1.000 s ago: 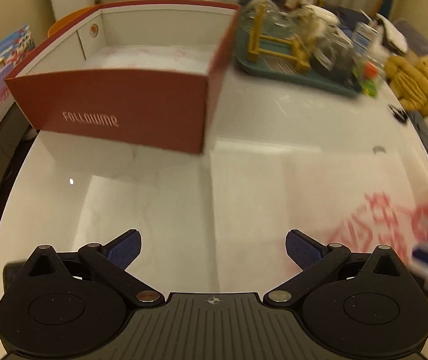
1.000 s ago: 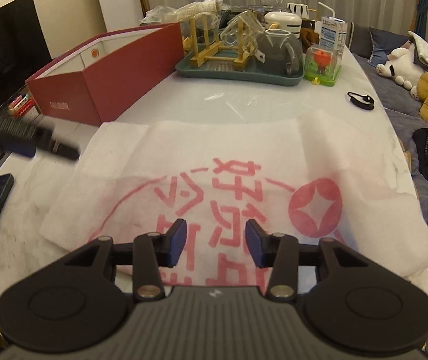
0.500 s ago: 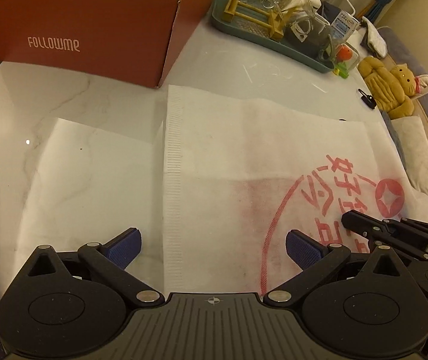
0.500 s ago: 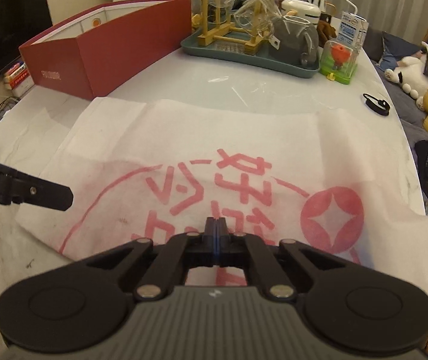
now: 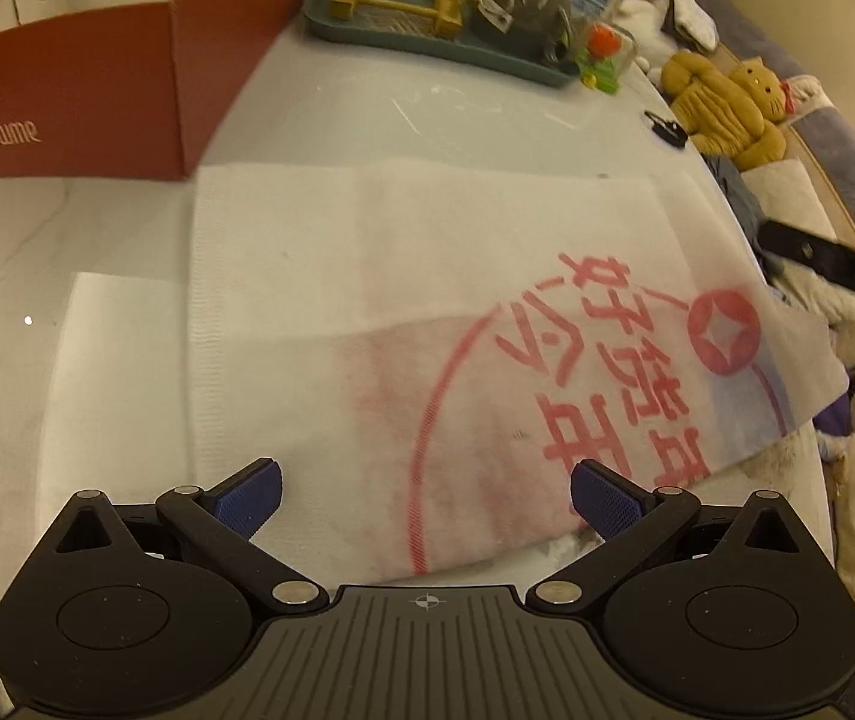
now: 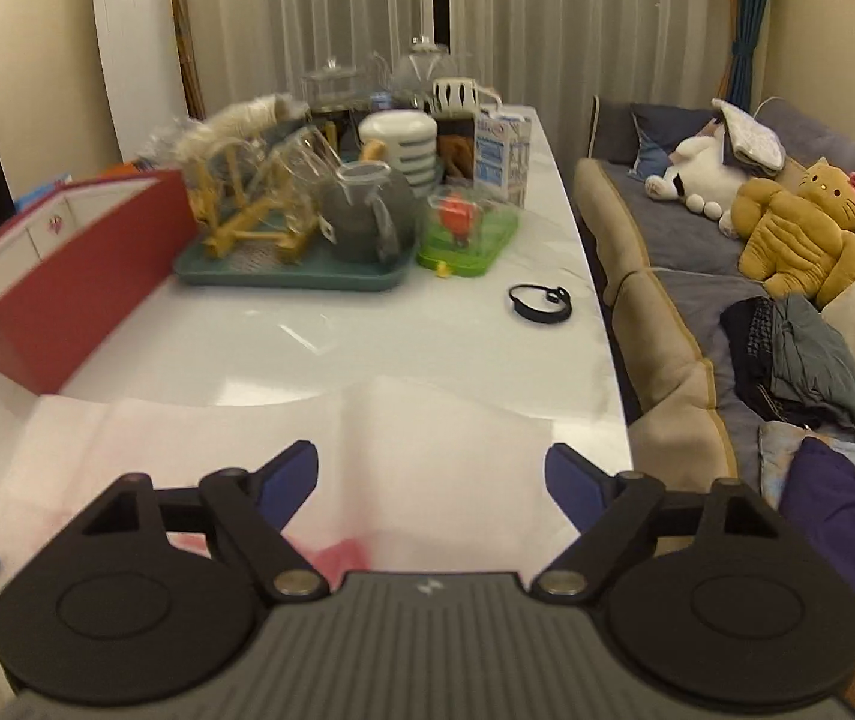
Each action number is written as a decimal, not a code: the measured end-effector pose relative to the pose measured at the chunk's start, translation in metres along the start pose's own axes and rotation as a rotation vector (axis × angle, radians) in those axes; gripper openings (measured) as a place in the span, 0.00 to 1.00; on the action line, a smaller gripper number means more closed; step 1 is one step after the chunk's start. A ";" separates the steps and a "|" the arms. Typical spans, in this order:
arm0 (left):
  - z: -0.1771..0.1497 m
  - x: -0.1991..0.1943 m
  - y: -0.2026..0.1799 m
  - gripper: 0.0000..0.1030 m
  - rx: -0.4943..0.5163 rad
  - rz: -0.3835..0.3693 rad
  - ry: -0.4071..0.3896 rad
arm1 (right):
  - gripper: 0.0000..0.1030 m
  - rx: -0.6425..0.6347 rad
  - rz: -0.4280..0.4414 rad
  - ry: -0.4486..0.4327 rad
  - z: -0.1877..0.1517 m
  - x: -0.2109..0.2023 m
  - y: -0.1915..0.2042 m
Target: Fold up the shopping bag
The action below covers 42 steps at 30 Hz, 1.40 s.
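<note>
A: Where's the bag rn?

B: White non-woven shopping bag w/ red printed circle & characters [image 5: 439, 312] lies flat on the glossy white tabletop [image 5: 427, 114], spread just ahead of and under the left claw [image 5: 425, 495]. Its right corner hangs past the tabletop edge.

A: Left claw state?

B: Jaws wide apart, blue pads clear of the fabric, nothing gripped.

A: Right claw [image 6: 431, 477]?

B: Also spread wide, jaws have just been opening. Bag's far edge [image 6: 367, 420] sits below and between them, not pinched.

A: Anything else nearby?

B: Open red cardboard box [image 5: 85, 102] ahead-left of the left claw, touching the bag's far-left corner. Teal tray of glassware [image 6: 289, 276] well ahead of the right claw.
</note>
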State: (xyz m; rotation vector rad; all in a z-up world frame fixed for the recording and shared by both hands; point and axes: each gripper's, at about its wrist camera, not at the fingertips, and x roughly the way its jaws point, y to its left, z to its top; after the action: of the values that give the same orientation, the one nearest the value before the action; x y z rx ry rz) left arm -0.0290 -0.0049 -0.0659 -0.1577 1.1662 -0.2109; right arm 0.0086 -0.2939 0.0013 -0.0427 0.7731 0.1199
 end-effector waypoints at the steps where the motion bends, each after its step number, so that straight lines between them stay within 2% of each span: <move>1: -0.001 0.000 -0.003 1.00 0.008 0.011 -0.005 | 0.78 -0.009 0.000 0.016 0.003 0.009 -0.004; 2: -0.002 0.000 -0.005 1.00 0.018 0.022 -0.005 | 0.72 -0.017 0.005 0.028 0.006 0.016 -0.005; 4: -0.003 -0.001 -0.007 1.00 0.021 0.035 -0.005 | 0.67 -0.032 0.047 0.047 0.009 0.031 -0.001; 5: -0.003 -0.002 -0.006 1.00 0.014 0.036 -0.008 | 0.54 -0.045 0.070 0.053 0.011 0.037 0.004; 6: -0.003 -0.003 -0.006 1.00 0.004 0.038 -0.010 | 0.38 -0.070 0.072 0.069 0.010 0.042 0.010; 7: -0.003 -0.003 -0.005 1.00 -0.006 0.040 -0.012 | 0.00 -0.096 0.071 0.086 0.010 0.047 0.016; 9: -0.003 -0.005 -0.004 1.00 -0.018 0.042 -0.014 | 0.01 -0.127 0.077 0.086 0.009 0.050 0.025; 13: -0.004 -0.007 0.000 1.00 -0.049 0.025 -0.020 | 0.01 -0.052 0.144 -0.023 0.013 0.015 0.015; 17: -0.003 -0.012 0.009 1.00 -0.105 -0.021 -0.031 | 0.01 0.027 0.339 -0.142 0.012 -0.035 -0.003; 19: -0.003 -0.017 0.017 1.00 -0.143 -0.042 -0.042 | 0.01 0.044 0.474 -0.175 0.011 -0.065 -0.018; 22: -0.003 -0.023 0.030 1.00 -0.184 -0.057 -0.048 | 0.01 0.047 0.717 -0.139 0.001 -0.092 -0.029; 27: -0.009 -0.038 0.057 1.00 -0.319 -0.119 -0.085 | 0.01 -0.095 0.911 0.021 -0.026 -0.120 -0.011; 29: -0.015 -0.045 0.071 1.00 -0.381 -0.165 -0.079 | 0.01 -0.167 0.953 0.125 -0.044 -0.120 0.003; 31: -0.016 -0.051 0.076 1.00 -0.416 -0.248 -0.038 | 0.01 -0.243 0.949 0.203 -0.063 -0.119 0.019; 34: -0.015 -0.057 0.069 1.00 -0.427 -0.381 0.022 | 0.01 -0.263 0.960 0.243 -0.080 -0.118 0.032; 36: -0.013 -0.059 0.055 1.00 -0.384 -0.412 0.069 | 0.01 -0.265 0.975 0.251 -0.086 -0.118 0.039; 38: -0.011 -0.055 0.043 1.00 -0.367 -0.407 0.125 | 0.01 -0.272 0.992 0.272 -0.090 -0.115 0.044; 42: -0.012 -0.035 0.031 1.00 -0.427 -0.440 0.171 | 0.01 -0.328 1.010 0.349 -0.103 -0.112 0.057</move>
State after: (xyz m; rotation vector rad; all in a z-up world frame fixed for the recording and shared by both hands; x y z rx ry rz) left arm -0.0507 0.0334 -0.0459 -0.7893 1.3259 -0.3654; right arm -0.1493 -0.2564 0.0060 0.0210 1.0586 1.2240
